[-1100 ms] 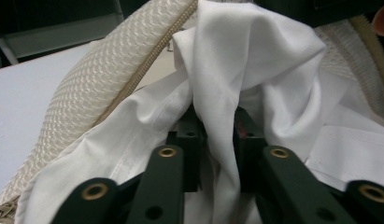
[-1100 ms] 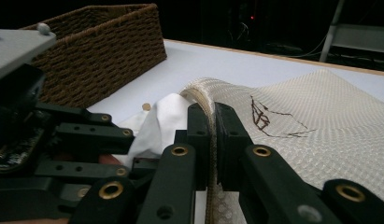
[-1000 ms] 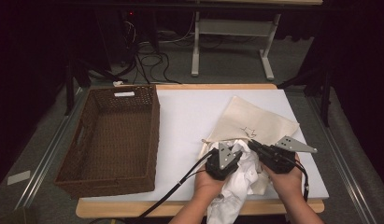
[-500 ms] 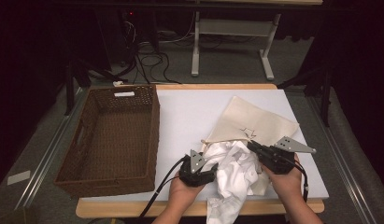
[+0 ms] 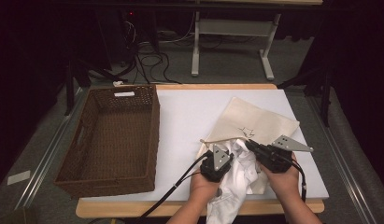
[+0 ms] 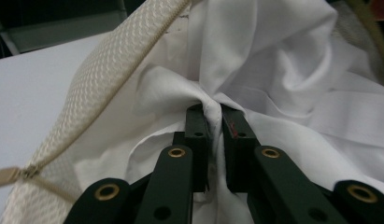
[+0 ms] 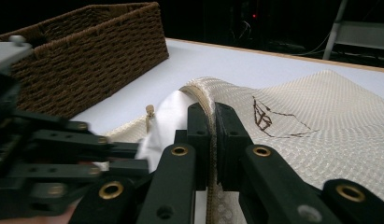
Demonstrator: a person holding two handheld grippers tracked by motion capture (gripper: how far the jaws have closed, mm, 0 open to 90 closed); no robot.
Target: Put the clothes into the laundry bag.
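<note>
Hands at work at the near edge of the desk, stuffing white cloth into a cream mesh bag. Left gripper clenched on a bunched fold of the cloth, now back beside the bag's mouth after sitting farther left half a second ago. Right gripper clamped on the bag's corded rim, placed as before to hold the opening up. Cloth partly inside the mouth, its tail spilling over the desk's front edge between the forearms. Wicker basket empty at the left, well apart. Likely meaning: another fold being fed in, with much of the cloth left to push home.
</note>
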